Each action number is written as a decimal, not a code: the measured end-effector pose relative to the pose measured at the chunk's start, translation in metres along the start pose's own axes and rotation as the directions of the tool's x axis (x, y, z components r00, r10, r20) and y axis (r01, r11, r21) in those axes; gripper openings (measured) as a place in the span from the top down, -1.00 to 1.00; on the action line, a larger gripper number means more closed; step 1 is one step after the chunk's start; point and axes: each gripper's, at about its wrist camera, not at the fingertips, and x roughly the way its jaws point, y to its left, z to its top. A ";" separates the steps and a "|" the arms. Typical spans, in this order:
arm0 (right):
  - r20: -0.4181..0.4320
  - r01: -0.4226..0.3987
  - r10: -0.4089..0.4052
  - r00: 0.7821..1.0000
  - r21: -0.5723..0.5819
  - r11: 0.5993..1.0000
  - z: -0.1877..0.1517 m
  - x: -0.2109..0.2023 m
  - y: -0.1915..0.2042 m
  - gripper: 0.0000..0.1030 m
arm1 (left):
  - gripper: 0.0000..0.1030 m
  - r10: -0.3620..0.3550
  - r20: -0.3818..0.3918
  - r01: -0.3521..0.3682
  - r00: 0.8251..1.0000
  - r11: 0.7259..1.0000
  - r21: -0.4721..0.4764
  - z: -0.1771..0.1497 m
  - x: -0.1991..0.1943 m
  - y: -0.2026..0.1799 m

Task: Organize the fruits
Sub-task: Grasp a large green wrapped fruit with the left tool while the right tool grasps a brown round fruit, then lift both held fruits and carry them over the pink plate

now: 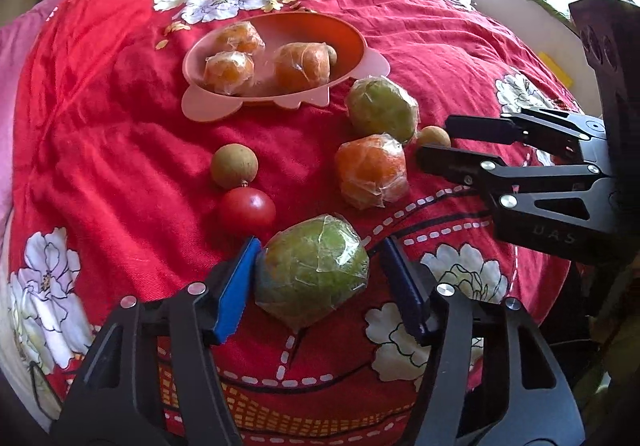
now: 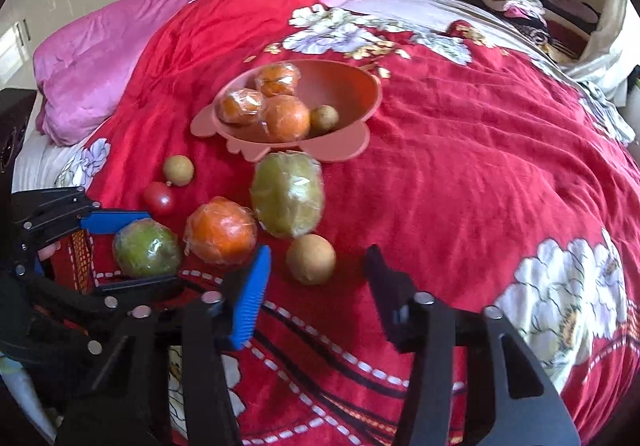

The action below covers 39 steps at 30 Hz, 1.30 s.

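Observation:
A pink bowl [image 1: 356,38] on the red blanket holds three wrapped oranges [image 1: 302,66] and a small brown fruit [image 2: 324,119]. My left gripper [image 1: 318,250] is open, its jaws on either side of a wrapped green fruit [image 1: 312,272] lying on the blanket; the left pad touches it, the right stands apart. It also shows in the right wrist view [image 2: 146,248]. My right gripper [image 2: 318,260] is open and empty, just short of a small brown fruit [image 2: 311,259]. A wrapped orange [image 1: 372,170], a second green fruit [image 1: 380,108], a brown fruit [image 1: 234,166] and a red tomato [image 1: 247,210] lie loose.
The red flowered blanket [image 2: 460,166] covers the bed. Pink bedding [image 2: 100,58] lies at the far left. Folded clothes [image 2: 520,2] sit by the headboard. A dark wooden post [image 1: 616,58] stands at the bed's right edge.

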 end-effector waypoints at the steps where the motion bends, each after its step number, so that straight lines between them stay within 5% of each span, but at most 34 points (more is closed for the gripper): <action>1: -0.007 -0.008 0.008 1.000 -0.005 1.000 0.001 0.002 0.002 0.29 | -0.06 -0.001 -0.001 0.001 1.000 1.000 -0.001 0.000 0.001 0.000; 9: -0.018 0.002 -0.002 1.000 0.005 1.000 -0.001 0.009 -0.001 0.53 | -0.02 -0.003 -0.010 0.003 1.000 1.000 0.004 0.001 0.004 0.002; 13: -0.016 -0.003 0.003 1.000 0.010 1.000 -0.001 0.007 -0.001 0.53 | 0.12 -0.001 -0.009 0.001 1.000 1.000 0.004 0.001 0.004 0.002; 27: 0.058 -0.013 0.009 0.998 0.059 0.998 0.004 -0.026 -0.013 0.53 | 0.12 -0.081 0.031 0.082 0.996 0.997 -0.013 0.011 -0.025 0.004; 39: 0.121 -0.003 -0.002 0.993 0.041 0.999 0.027 -0.047 -0.014 0.53 | 0.12 -0.038 0.099 0.039 0.994 0.999 -0.015 0.042 -0.043 0.020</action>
